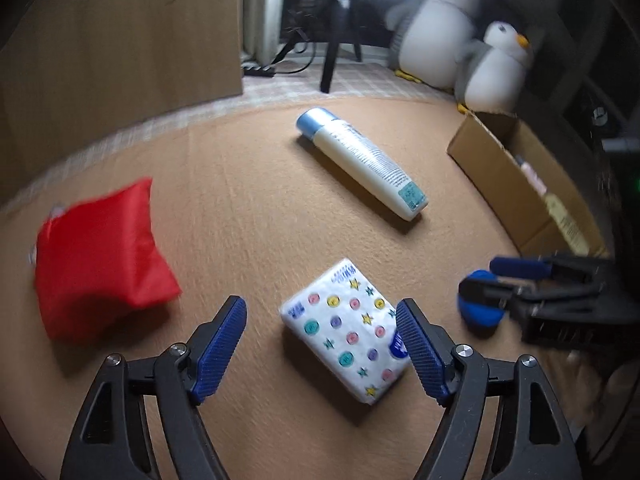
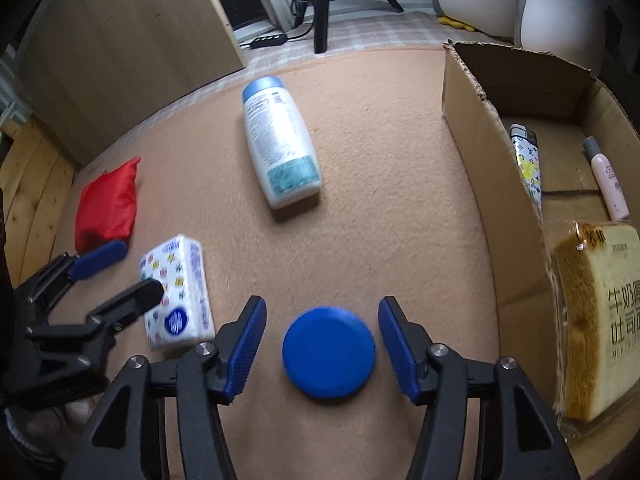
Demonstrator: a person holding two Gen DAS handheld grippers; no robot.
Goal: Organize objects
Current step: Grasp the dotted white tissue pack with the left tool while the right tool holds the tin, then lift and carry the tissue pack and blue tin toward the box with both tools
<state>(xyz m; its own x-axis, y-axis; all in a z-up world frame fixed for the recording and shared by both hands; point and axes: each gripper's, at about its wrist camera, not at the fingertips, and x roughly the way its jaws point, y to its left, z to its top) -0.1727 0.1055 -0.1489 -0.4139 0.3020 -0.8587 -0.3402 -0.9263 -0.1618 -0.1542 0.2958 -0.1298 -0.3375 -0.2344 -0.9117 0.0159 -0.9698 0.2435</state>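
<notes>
Left tool point(image 1: 320, 340) released over tissue pack point(image 1: 344, 332); right tool point(image 2: 322, 340) released, straddling blue disc point(image 2: 329, 351).

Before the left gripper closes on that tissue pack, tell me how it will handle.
The tissue pack looks soft: its plastic wrap is puffy, so it will probably squash a little between the pads. It is likely light for its size. Lying flat on the mat, it should slide rather than roll, and the glossy wrap may slip.
</notes>
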